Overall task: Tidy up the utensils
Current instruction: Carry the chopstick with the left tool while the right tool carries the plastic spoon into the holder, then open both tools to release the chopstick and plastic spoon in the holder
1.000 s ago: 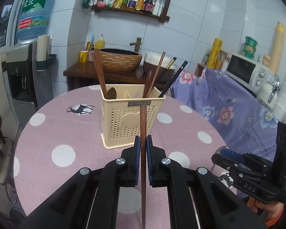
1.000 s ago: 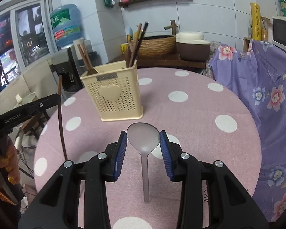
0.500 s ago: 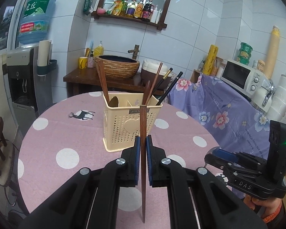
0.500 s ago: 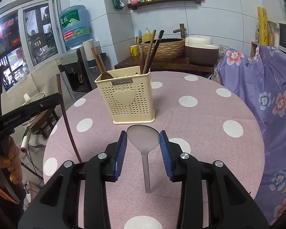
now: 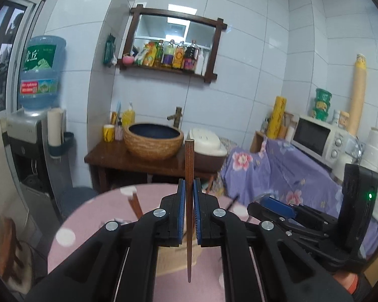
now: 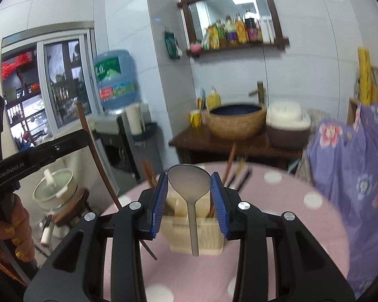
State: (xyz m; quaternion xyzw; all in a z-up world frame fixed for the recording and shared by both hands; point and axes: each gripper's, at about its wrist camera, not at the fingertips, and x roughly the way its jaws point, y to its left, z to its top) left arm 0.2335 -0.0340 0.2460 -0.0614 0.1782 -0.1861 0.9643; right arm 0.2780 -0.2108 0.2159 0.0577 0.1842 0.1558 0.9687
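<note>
Left wrist view: my left gripper pinches an upright brown chopstick, above the pink table.
Right wrist view: my right gripper clamps a grey spoon by its bowl, above the cream utensil holder.

The chopstick looks like dark, reddish wood with a smooth, faintly shiny finish. The spoon is a matt grey, smooth material, metal or plastic cannot be told. Both claws, left claw and right claw, are matt black plastic with ribbed blue pads and bright metal screws. The holder is cream perforated plastic. A pink dotted cloth covers the worktop. At 12 o'clock, the wall tiles are glossy.
</note>
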